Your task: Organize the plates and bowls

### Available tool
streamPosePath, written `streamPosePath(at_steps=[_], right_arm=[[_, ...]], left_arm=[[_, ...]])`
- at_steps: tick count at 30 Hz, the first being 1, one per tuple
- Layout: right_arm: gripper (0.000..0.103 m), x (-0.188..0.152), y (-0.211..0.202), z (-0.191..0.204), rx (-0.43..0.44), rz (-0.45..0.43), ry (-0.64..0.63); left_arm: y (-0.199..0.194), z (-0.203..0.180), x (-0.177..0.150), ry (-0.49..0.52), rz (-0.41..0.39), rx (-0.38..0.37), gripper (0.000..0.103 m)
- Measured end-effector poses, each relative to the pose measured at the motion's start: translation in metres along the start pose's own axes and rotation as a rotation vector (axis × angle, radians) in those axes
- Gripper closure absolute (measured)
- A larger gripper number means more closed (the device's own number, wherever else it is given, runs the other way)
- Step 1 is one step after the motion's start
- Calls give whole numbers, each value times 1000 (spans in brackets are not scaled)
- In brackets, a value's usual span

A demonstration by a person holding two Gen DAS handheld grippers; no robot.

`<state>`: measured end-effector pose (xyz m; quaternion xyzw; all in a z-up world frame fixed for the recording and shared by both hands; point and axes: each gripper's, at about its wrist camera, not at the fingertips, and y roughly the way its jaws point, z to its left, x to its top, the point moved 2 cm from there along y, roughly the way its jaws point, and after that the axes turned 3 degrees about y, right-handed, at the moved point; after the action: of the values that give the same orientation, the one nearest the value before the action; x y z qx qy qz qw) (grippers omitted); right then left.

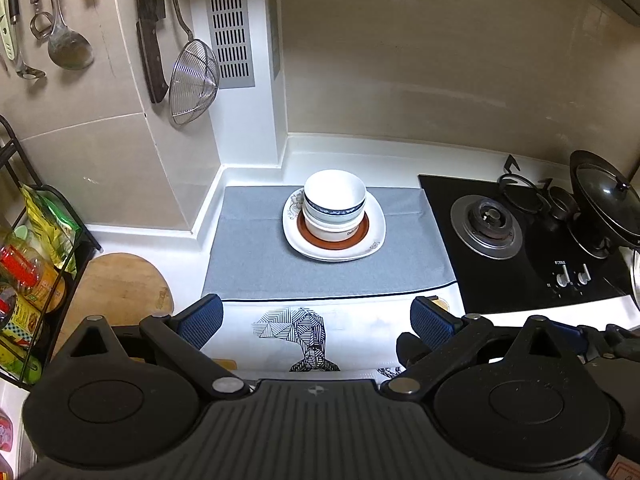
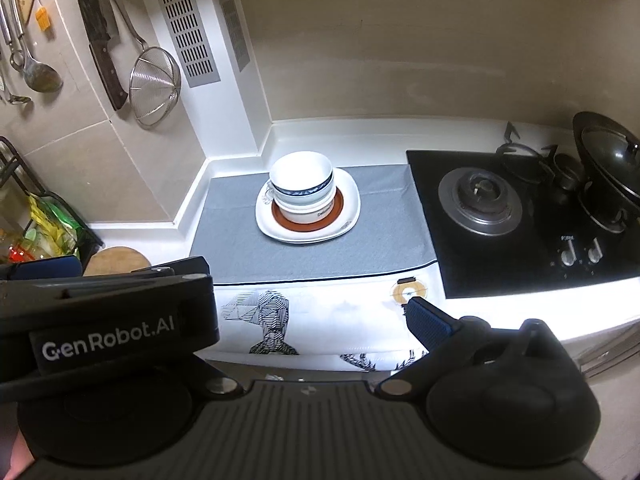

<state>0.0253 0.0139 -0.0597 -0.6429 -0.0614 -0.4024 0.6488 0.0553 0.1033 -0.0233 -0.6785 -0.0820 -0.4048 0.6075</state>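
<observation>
Blue-padded, black-bodied left tongs (image 1: 316,322) nearest the lens, spread wide with nothing between the pads, poised over the white end of the printed cloth (image 1: 294,338). Right tongs (image 2: 308,300) beside them at like height: one blue pad plain on the right, the other finger (image 2: 192,266) mostly hidden behind the left unit's black body with its white lettering, yet gaping broadly and gripping nothing. Just ahead, black line drawings on the cloth, then its grey band (image 1: 256,256) spread flat on the white bench (image 1: 120,234). On that grey band, well beyond both sets of pads and roughly centred between the left ones, a stack of crockery: squarish white plates (image 1: 374,236) at the bottom, a brown-rimmed plate (image 1: 358,240) on them, then nested bowls — a white bowl (image 1: 328,234) with dark lettering lowest, a blue-patterned bowl (image 1: 336,212) above it, a plain white bowl (image 1: 334,188) on top. From the right wrist view, the stack ahead and somewhat left of the visible pad. To the right, black gas hob (image 1: 520,240) with a lidded wok (image 1: 604,204); to the left, round wooden board (image 1: 120,284) and wire rack (image 1: 60,248) of packets. Farthest back, tiled wall hung with strainer (image 1: 194,80), ladle (image 1: 70,46) and cleaver (image 1: 150,32).
</observation>
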Motion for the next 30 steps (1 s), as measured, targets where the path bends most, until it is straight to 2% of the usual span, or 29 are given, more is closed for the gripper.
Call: streamPosePath(at_steps=[30], right_arm=[[0,-1,0,5,-12,-1,-19]], left_arm=[[1,9,-1,4,5,-17,3]])
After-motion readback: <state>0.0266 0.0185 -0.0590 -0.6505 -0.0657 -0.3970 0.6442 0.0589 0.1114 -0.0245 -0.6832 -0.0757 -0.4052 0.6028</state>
